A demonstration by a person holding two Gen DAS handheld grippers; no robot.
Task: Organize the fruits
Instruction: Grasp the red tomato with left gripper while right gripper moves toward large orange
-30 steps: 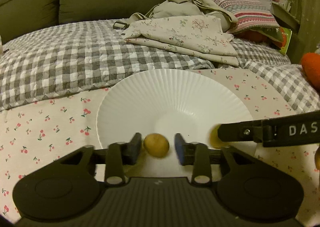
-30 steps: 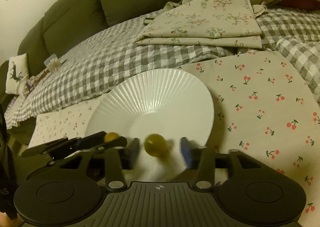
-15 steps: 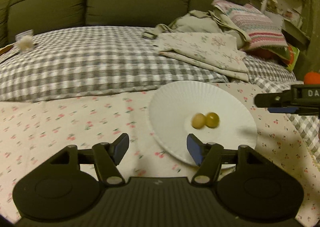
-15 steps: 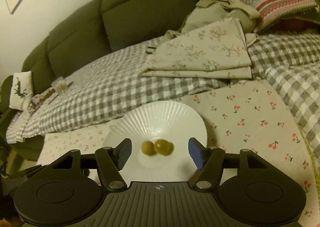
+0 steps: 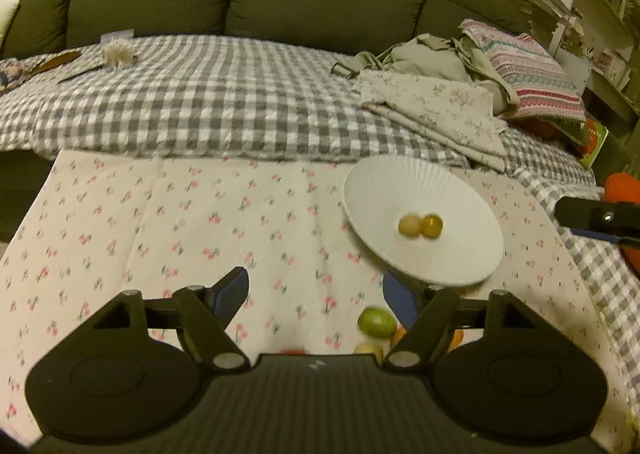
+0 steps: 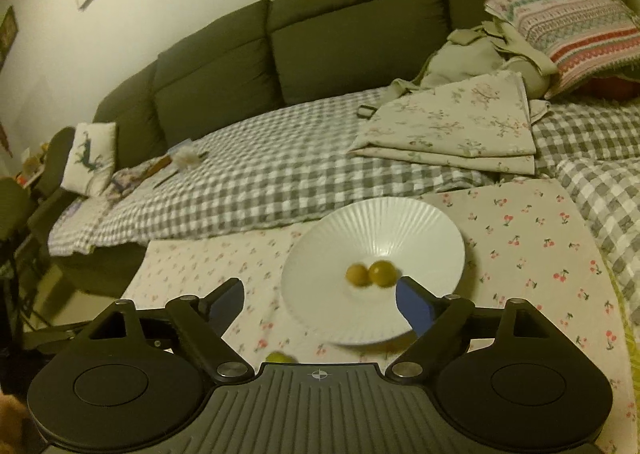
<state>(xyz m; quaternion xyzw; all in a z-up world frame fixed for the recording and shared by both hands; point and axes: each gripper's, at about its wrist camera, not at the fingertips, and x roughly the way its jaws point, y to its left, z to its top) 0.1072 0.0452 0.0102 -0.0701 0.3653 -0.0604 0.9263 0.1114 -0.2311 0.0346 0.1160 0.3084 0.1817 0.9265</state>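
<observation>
Fruits are split between two places on the cherry-print cloth (image 5: 168,221): loose ones near its front edge and two on the plate toward its right side. Furthest left of the loose ones, a red-orange piece (image 5: 294,351) barely shows above the gripper body; next to it a round green fruit (image 5: 375,321) lies just in front of the plate, with a pale fruit (image 5: 368,349) and an orange one (image 5: 400,336) touching or nearly so. All look small, smooth, firm and light, likely to roll on soft fabric, so I would pinch each across its widest middle. The left gripper (image 5: 316,294) is spread wide and empty. The white ribbed plate (image 5: 400,181), probably hard and breakable, holds a tan fruit (image 5: 409,225) touching a yellow-green one (image 5: 432,225) at its centre. The right gripper (image 6: 318,304) is also wide apart, carrying nothing.
</observation>
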